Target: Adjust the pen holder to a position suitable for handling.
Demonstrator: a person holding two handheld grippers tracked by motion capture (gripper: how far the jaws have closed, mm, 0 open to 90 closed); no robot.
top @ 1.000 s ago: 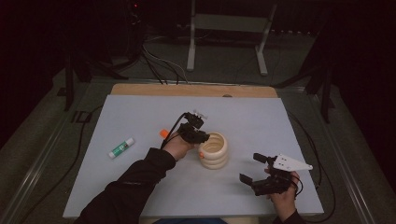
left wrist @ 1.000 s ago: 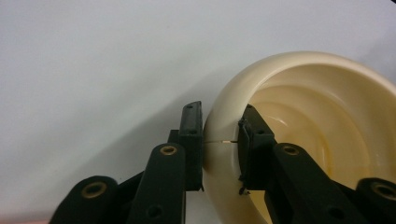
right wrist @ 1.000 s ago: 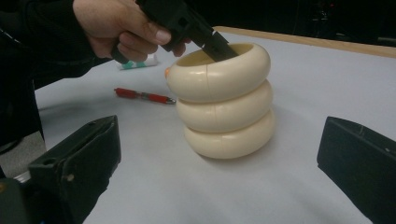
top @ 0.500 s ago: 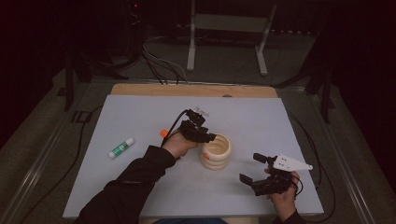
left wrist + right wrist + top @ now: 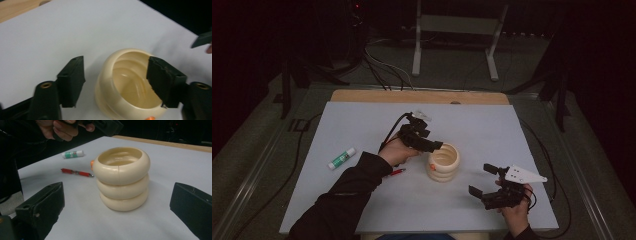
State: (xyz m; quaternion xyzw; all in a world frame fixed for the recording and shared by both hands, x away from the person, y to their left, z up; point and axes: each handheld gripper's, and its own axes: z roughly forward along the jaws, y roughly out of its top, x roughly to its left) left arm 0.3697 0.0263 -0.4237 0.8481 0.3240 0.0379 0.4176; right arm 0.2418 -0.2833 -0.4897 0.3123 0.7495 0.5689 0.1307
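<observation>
Release step in hand: left hand-held gripper (image 5: 435, 145) hangs over the stack of three cream rings (image 5: 443, 163) mid-counter (image 5: 512, 130), jaws just opened, gripping nothing. Right hand-held gripper (image 5: 482, 181) rests open, empty, apart from it. Next move, by judgement: withdrawal clear of the stack. Glue stick (image 5: 341, 158) label unreadable; red pen (image 5: 395, 173) unmarked.

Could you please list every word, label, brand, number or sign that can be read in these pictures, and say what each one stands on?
No text can be read.
Glue stick: a white label with green and red print, too small and blurred to read.
Red pen: no legible marking.
Cream ribbed holder: plain, no print.
Left gripper and right gripper: no lettering visible on the black jaws.
</observation>
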